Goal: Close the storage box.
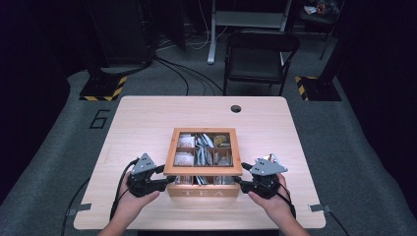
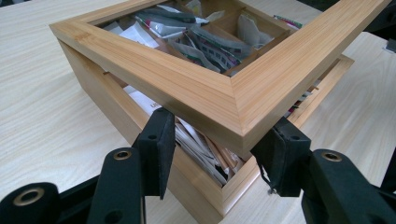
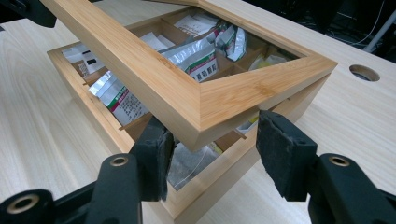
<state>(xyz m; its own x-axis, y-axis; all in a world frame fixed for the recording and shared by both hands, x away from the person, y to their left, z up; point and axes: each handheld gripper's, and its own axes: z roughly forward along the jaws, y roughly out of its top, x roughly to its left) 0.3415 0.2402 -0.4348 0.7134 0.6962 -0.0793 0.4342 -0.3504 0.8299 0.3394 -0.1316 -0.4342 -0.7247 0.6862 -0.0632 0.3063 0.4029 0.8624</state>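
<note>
Light wood worktop [image 1: 147,118], bare apart from a cable hole [image 1: 236,108] at the far edge.

Wooden tea box [image 1: 203,191] dead centre, between both tongs, base flat on the worktop.

Lid frame [image 1: 202,170] raised off the base at the near side, tilted, far edge down.

Left tongs [image 2: 215,147] straddling the near-left lid corner, pads on both of its faces, jaws part closed: gripping the lid.

Right tongs [image 3: 210,151] straddling the near-right lid corner; left pad touching the frame, right pad contact not clear, grip can't be confirmed.

Tea sachets [image 3: 201,58] packed in the compartments, just beyond and below both tongs.
</note>
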